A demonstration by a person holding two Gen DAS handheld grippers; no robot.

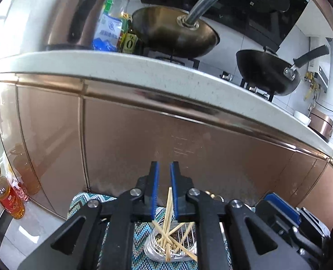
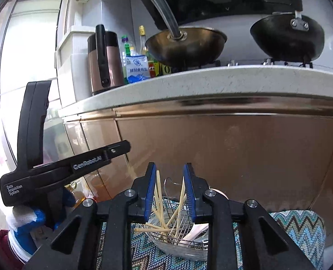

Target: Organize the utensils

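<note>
Big picture first: both your claws hang in front of the cabinet (image 2: 211, 146), under the counter (image 2: 189, 83), with the zigzag mat (image 2: 301, 229) below them. The metal holder (image 2: 177, 245) sits on that mat, right under the right claw (image 2: 169, 175), and the chopsticks (image 2: 158, 198) stand loosely in it, leaning every which way.

Right claw is spread wide, gripping nothing, though sticks poke up between its fingers. Left claw (image 1: 164, 173) is nearly pressed together, with one chopstick (image 1: 168, 209) rising into the gap; I can't tell if it's actually pinched.

The sticks look light, stiff and smooth, so probably slippery. I'd grab near the upper third, square across.

The holder's base and whatever white thing sits beside it are blocked by the claw bodies.
</note>
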